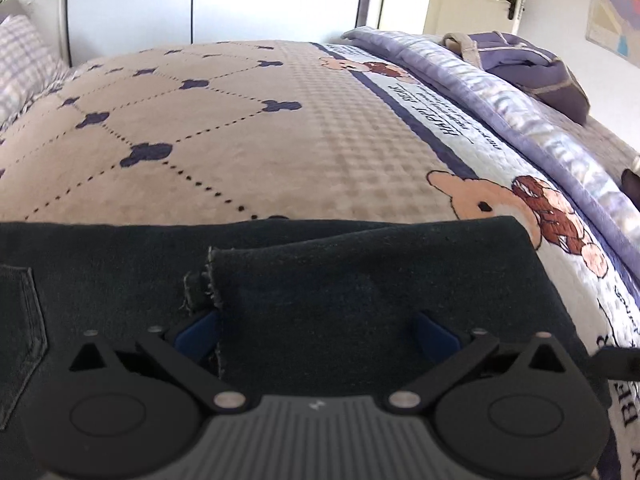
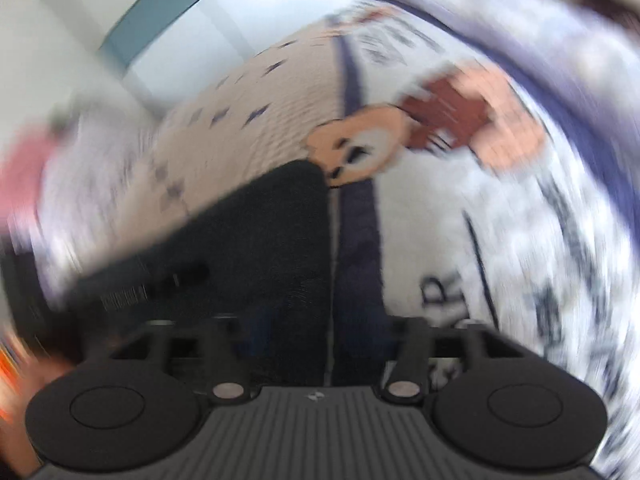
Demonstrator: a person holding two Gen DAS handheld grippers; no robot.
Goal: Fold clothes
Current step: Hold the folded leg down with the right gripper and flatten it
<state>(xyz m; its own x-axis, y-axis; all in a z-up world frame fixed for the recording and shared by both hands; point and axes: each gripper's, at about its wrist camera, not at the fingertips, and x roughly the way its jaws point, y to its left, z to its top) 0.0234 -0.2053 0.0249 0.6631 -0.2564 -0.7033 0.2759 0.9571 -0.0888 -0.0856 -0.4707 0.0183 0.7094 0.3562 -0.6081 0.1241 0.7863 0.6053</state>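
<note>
My left claw (image 1: 316,334) is hovering low over the dark jeans (image 1: 320,280), its blue fingertips (image 1: 198,332) spread wide and pinching nothing; a frayed hem edge (image 1: 210,280) is lying just above the left fingertip, in the lower middle of the frame. The jeans are filling the bottom half of the left view, lying flat on the bear-print bedspread (image 1: 280,140). In the right view everything is smearing with blur. My right claw (image 2: 324,340) is standing apart over the jeans' (image 2: 260,248) right edge, which is running up the centre; whether the pads are touching cloth I cannot tell.
</note>
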